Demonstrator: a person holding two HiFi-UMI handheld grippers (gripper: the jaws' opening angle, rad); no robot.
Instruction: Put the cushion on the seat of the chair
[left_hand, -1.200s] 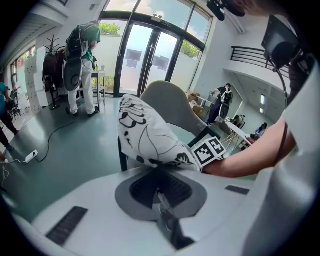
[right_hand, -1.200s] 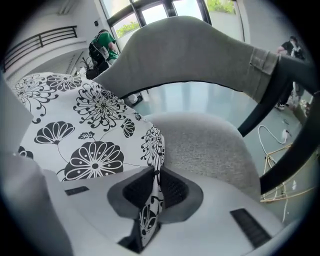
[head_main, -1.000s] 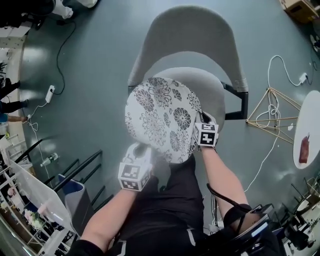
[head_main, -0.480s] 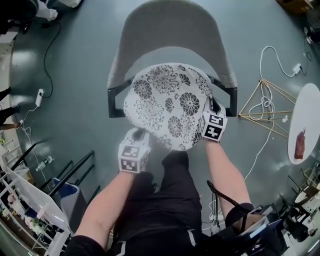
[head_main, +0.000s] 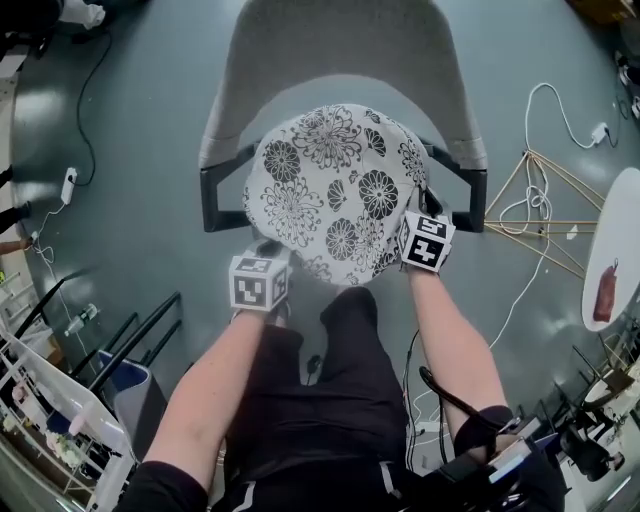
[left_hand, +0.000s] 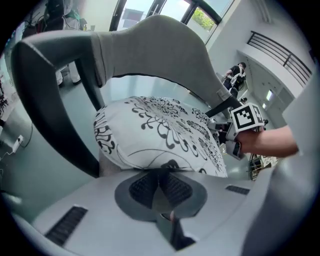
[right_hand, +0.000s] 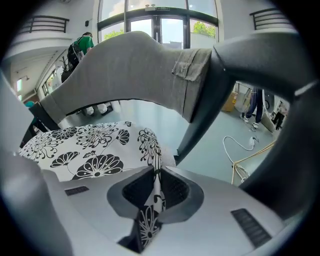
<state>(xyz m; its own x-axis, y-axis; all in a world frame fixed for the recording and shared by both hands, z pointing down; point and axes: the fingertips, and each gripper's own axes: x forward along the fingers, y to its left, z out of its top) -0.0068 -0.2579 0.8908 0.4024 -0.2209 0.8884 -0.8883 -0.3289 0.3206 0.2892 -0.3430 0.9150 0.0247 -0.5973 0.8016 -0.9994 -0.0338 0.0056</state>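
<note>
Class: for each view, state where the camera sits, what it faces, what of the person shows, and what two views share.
Head view: on the head, facing steeply down at cushion and chair; arms, legs, left gripper, right gripper show.
Left gripper view: on the left gripper, facing the chair back across the gripped cushion; right hand shows.
Right gripper view: on the right gripper, facing the pinched cushion edge and chair; no body.
Shared: head and left gripper views show the right gripper.

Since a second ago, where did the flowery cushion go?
The cushion moved away from the person and down, over the chair. The left gripper and right gripper stay shut on its near edge. The chair stayed put.
</note>
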